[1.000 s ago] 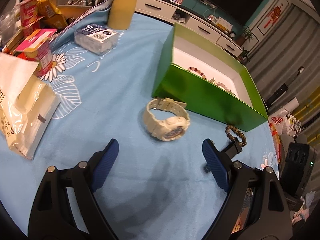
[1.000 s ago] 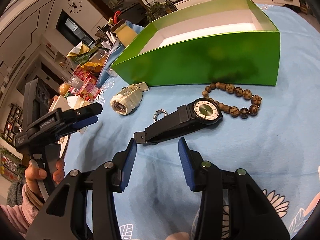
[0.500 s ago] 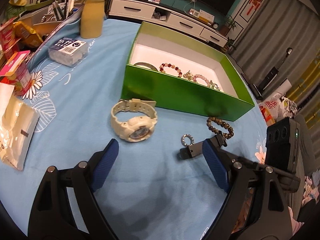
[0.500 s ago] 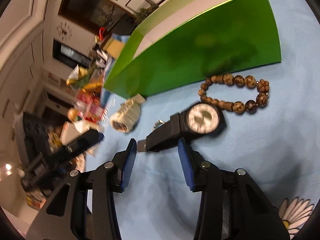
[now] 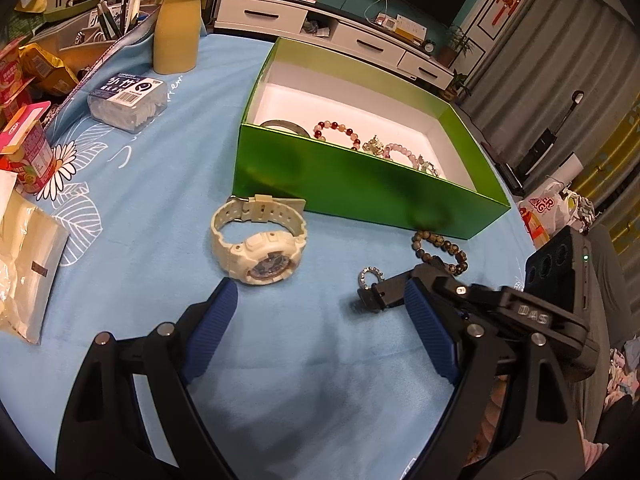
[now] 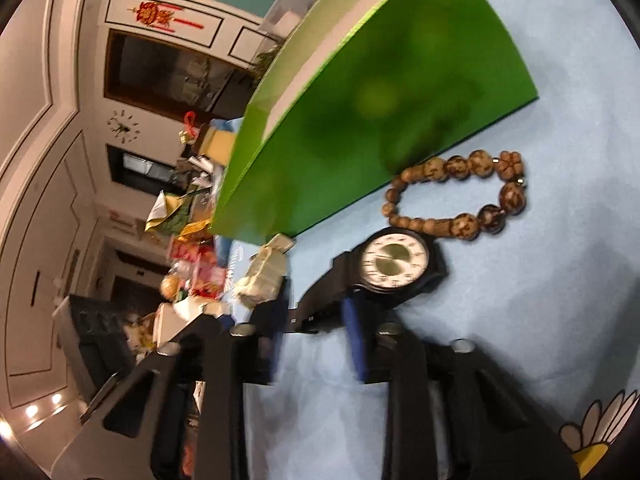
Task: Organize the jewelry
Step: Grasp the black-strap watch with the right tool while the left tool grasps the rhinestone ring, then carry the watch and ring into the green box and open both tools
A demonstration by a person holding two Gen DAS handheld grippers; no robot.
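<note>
A green box [image 5: 360, 184] with a white inside holds a few bead bracelets [image 5: 338, 130] and a bangle. On the blue cloth in front of it lie a cream watch [image 5: 260, 244], a small ring [image 5: 370, 275], a brown bead bracelet [image 5: 440, 246] and a black watch [image 6: 394, 266]. My left gripper [image 5: 320, 328] is open, just short of the cream watch. My right gripper [image 6: 316, 332] is open with its fingers on either side of the black watch's strap [image 6: 316, 312]. The brown bead bracelet [image 6: 456, 196] lies just beyond the black watch, against the green box [image 6: 380, 108].
A yellow bottle [image 5: 176, 28], a clear plastic box [image 5: 128, 100], a pink carton [image 5: 26, 148], snack packs and a white bag [image 5: 24, 260] crowd the table's left side. A black device [image 5: 560, 280] sits at the right, behind my right gripper.
My right gripper has rolled and moved forward, so its fingers now straddle the black watch's strap. My left gripper has pulled back and turned right, bringing the box's inside into view.
</note>
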